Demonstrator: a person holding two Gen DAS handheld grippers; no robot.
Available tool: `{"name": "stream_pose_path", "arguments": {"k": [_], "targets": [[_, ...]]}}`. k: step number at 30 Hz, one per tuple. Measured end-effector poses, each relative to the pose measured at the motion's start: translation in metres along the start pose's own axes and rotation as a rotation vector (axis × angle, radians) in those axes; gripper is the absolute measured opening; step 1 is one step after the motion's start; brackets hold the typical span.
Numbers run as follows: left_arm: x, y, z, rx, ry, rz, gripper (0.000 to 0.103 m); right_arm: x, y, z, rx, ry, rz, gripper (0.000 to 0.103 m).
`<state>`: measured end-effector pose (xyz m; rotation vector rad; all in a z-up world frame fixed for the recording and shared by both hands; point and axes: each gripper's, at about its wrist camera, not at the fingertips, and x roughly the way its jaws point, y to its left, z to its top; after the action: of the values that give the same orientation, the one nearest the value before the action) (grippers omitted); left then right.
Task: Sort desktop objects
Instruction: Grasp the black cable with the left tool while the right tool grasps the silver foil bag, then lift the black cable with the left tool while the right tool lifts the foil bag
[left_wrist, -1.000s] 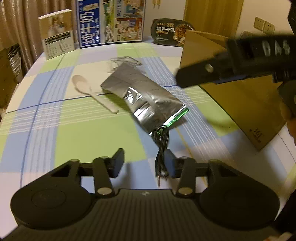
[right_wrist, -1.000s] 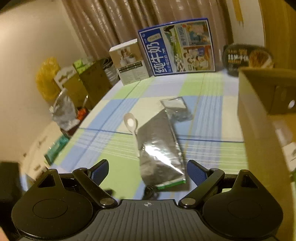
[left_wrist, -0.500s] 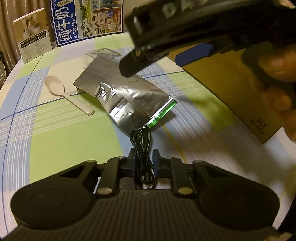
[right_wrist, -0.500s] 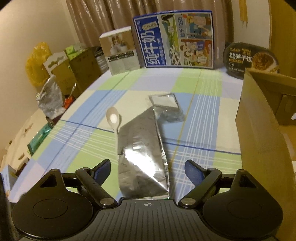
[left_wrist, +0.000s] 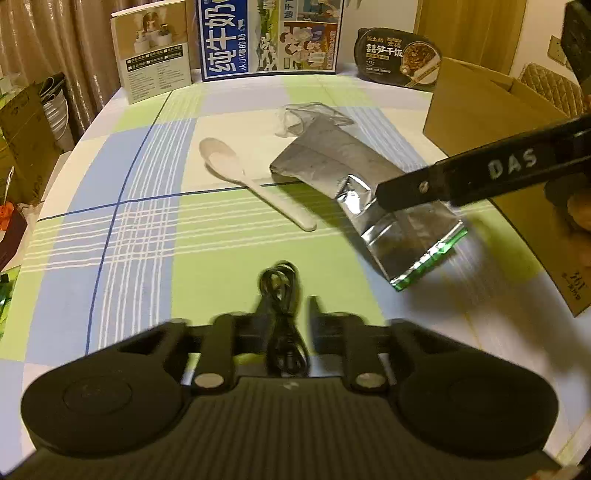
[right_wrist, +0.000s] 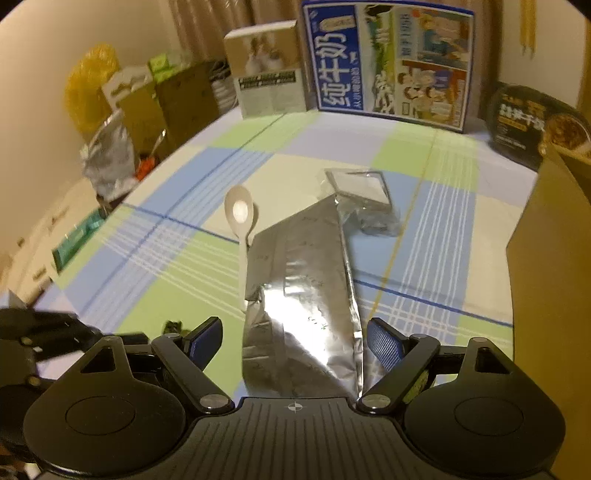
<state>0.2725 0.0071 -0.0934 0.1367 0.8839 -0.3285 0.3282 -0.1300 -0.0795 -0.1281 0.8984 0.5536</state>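
A: What lies on the table (left_wrist: 229, 254)?

B: Taking the crinkled silver foil pouch (left_wrist: 365, 199) as the mark: a smooth white plastic spoon (left_wrist: 251, 181) lies just left of it, touching its edge. A crumpled clear plastic wrapper (left_wrist: 314, 118) sits at its far end. A thin black cable (left_wrist: 282, 314), bundled in a loop, lies nearer the camera and left of it. A brown cardboard box (left_wrist: 491, 122) stands to its right. The cloth under it all is checked in green, blue and cream.

A: And the left hand-held gripper (left_wrist: 284, 325)?

B: Its jaws have just been opening a little after a squeeze. They stand narrow, the cable bundle between them; blur hides whether the pads press it.

A: The right one?

B: The right hand-held gripper (right_wrist: 295, 341) is spread wide, blue ribbed pads flanking the pouch's near end without touching it, grasping nothing.
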Motion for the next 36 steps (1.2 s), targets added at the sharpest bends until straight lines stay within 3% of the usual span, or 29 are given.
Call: {"name": "stream_pose_path", "arguments": {"k": [12,15,17,22,36], "targets": [[0.008,0.008,0.001,-0.032,0.035,-0.010,0.028,0.035,-0.002,-0.003,-0.049,0.072,-0.014,0.082],[0.010,0.007,0.001,-0.030,0.040,-0.013,0.028,0.035,0.000,-0.006,-0.060,0.074,-0.022,0.077],[0.011,0.005,0.001,-0.023,0.042,-0.016,0.028,0.034,0.001,-0.007,-0.070,0.075,-0.054,0.065],[0.013,0.004,0.002,-0.023,0.037,-0.010,0.029,0.026,-0.002,-0.012,-0.069,0.075,-0.050,0.058],[0.012,-0.001,0.002,-0.019,0.040,-0.006,0.029,-0.029,-0.003,-0.046,0.059,0.082,-0.050,0.056]]}}
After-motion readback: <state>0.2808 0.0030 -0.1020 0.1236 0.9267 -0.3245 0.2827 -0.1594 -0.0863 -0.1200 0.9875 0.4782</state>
